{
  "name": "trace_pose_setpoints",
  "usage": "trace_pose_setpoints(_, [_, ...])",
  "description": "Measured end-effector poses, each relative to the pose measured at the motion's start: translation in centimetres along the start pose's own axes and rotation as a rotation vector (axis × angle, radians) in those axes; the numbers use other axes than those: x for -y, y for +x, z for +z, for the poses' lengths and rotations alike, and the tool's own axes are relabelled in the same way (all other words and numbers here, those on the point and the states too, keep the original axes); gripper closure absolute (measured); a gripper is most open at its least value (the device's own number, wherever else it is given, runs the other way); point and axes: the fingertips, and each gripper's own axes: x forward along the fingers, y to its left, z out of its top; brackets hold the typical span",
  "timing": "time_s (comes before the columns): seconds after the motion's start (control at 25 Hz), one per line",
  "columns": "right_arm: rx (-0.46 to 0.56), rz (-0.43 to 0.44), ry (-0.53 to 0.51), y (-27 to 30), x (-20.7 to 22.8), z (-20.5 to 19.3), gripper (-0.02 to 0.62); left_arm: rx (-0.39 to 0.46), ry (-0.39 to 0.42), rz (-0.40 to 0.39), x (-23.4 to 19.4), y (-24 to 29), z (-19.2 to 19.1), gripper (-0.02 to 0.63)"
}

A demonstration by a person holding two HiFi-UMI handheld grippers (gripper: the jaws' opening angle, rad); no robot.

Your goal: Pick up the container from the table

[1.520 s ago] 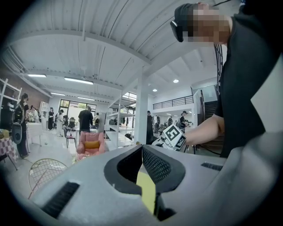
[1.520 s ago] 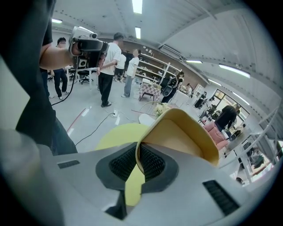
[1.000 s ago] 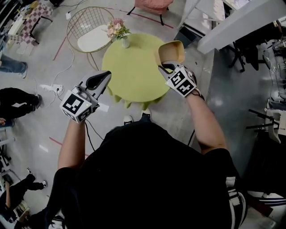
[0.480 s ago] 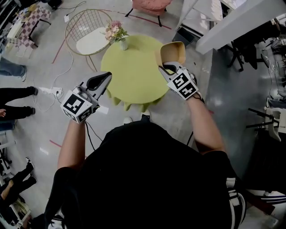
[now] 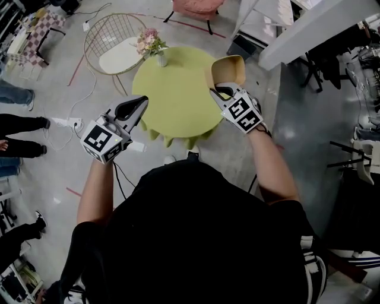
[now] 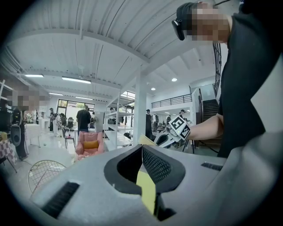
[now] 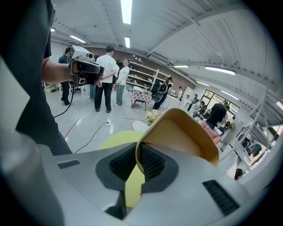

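Right gripper (image 5: 221, 90) pinching the container (image 5: 228, 70) by its rim
I judge a firm squeeze and steady wrist prevent slipping.

Bright ceiling strip lights (image 7: 126, 11), soft shadows, fisheye-warped dark corners.

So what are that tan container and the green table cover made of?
Container: probably thin paper pulp or card, matte; its wall bends where the right tongs pinch it. Table cover: likely cloth, matte, with a scalloped hanging edge.
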Motion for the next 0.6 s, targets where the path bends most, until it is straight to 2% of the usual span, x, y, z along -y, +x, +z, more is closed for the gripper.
trace_pose_setpoints(0.36, [0.045,0.010,0.030,-0.53,-0.51,0.77,0.575,0.004,0.016,0.005,0.42,0.06,0.24,0.589])
trace_pose_setpoints(0.6, [0.040,0.017,0.034,-0.52,-0.34,0.51,0.575,0.006,0.022,0.006,0.55,0.05,0.25,0.589])
